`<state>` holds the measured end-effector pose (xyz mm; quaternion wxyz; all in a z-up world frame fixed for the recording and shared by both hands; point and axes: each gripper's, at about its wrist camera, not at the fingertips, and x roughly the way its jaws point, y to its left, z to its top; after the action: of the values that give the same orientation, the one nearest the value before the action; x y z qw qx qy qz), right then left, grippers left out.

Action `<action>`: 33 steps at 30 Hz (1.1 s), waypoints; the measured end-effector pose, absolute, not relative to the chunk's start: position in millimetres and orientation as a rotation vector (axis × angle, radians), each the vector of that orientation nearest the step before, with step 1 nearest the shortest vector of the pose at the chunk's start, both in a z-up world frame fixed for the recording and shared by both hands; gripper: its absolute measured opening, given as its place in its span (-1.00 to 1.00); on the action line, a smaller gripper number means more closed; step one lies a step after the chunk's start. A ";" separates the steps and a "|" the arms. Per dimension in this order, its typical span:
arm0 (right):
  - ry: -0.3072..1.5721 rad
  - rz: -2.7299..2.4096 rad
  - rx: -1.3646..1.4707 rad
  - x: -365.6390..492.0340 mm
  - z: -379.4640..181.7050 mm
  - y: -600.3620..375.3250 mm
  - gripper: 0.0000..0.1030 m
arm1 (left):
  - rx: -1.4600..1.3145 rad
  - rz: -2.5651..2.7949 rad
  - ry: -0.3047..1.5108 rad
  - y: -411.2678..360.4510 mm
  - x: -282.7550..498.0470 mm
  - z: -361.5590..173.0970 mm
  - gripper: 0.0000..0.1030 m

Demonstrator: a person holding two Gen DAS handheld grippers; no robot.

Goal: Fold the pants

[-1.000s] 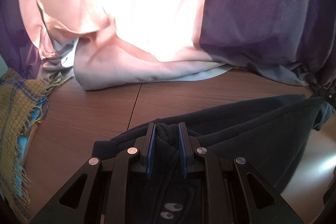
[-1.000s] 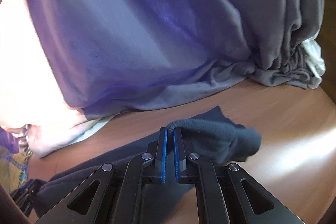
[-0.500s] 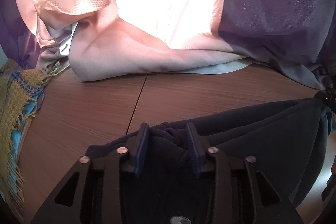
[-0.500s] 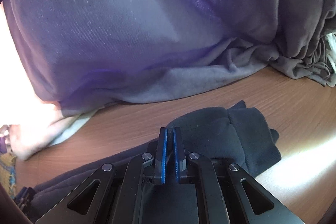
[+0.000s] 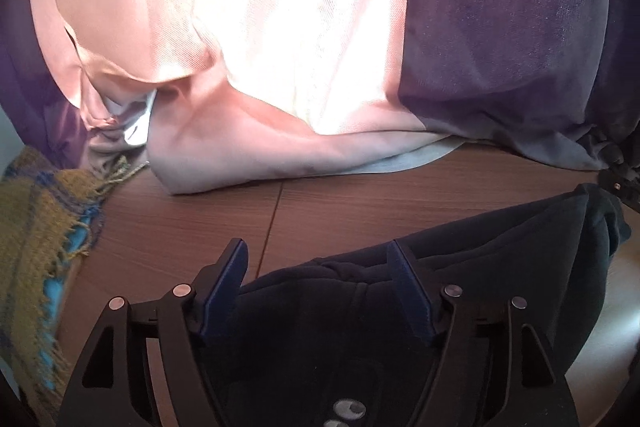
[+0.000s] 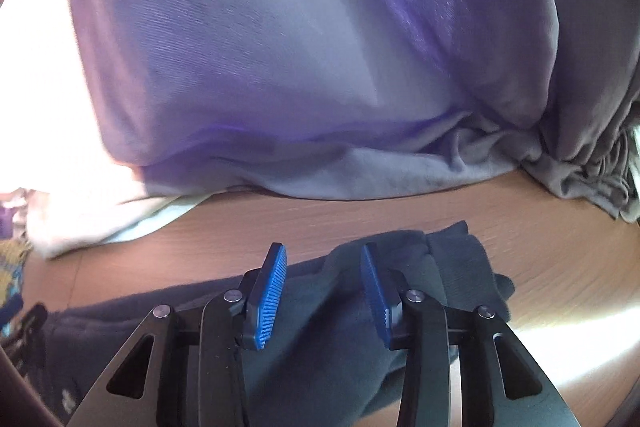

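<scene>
Both grippers, left [image 5: 318, 277] and right [image 6: 324, 277], have just been opening their jaws, releasing the pants [image 5: 500, 247] (folded edge laid on desk [image 6: 360, 215]); next likely regrasp for another fold.

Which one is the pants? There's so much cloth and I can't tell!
Look at the wooden table, in front of the big pile of pink and purple cloth. The pants lie flat at the near edge, under both open claws. They are the only dark navy fabric; a yellow-and-blue fringed scarf lies off to the left.
</scene>
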<state>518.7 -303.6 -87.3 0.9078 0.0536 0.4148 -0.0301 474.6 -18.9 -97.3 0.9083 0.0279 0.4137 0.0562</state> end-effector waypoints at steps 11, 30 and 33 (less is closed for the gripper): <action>0.844 0.052 0.048 474.0 -61.0 -327.0 -0.22 | 0.030 -0.068 0.810 -74.8 433.9 -81.7 0.39; 0.900 -0.020 0.129 478.7 -120.7 -416.5 -0.22 | 0.207 -0.138 0.920 -156.1 439.9 -139.2 0.39; 0.915 -0.022 0.186 478.8 -132.2 -422.6 -0.22 | 0.221 -0.132 0.923 -158.1 441.6 -142.5 0.39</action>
<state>478.8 -422.6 -132.2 0.8929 0.0898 0.4411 -0.0108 441.6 -158.1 -142.5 0.8873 0.1061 0.4443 -0.0636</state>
